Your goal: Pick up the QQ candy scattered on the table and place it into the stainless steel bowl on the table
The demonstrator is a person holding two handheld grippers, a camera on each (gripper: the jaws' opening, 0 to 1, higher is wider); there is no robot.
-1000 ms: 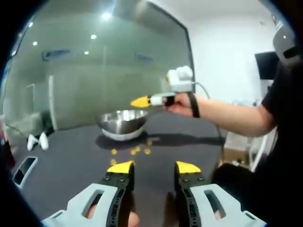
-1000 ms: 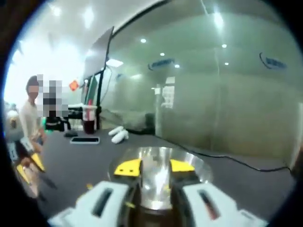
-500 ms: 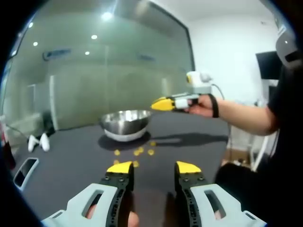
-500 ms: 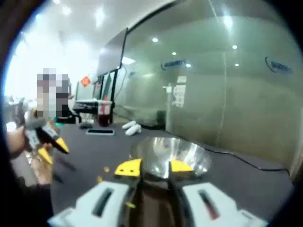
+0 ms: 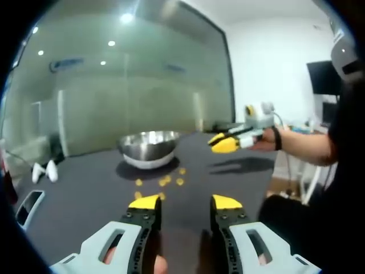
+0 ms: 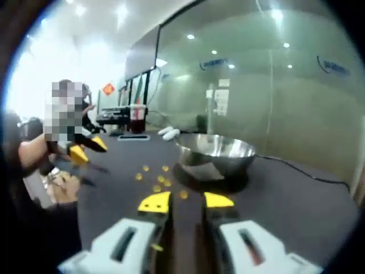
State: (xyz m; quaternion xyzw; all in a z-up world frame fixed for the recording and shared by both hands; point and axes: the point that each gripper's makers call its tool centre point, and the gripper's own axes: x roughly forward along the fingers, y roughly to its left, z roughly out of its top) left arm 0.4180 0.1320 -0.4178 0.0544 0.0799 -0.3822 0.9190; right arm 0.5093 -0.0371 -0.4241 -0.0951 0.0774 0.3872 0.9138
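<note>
We are holding both tools above the dark grey bench (image 5: 74,194), clear of everything on it, so that each camera is taking in the whole work area before a pick.

Going left to right in the left gripper view, a white object (image 5: 44,170) is lying at the far left edge of the bench. The left gripper (image 5: 185,201), grey with yellow tips, is hovering near us with its jaws spread and nothing between them. Beyond it, the small yellow QQ candies (image 5: 163,182) are lying scattered on the bench just in front of the shiny round stainless steel bowl (image 5: 148,148), near it but not in it. To the right, the right gripper (image 5: 223,142) is reaching out beside the bowl, its jaws parted a little and gripping nothing.

In the right gripper view, its jaws are likewise spread and empty, pointing at the candies and the bowl behind them.

We judge most of the candy is not yet collected; being tiny and soft, each piece will need a careful pinch.
</note>
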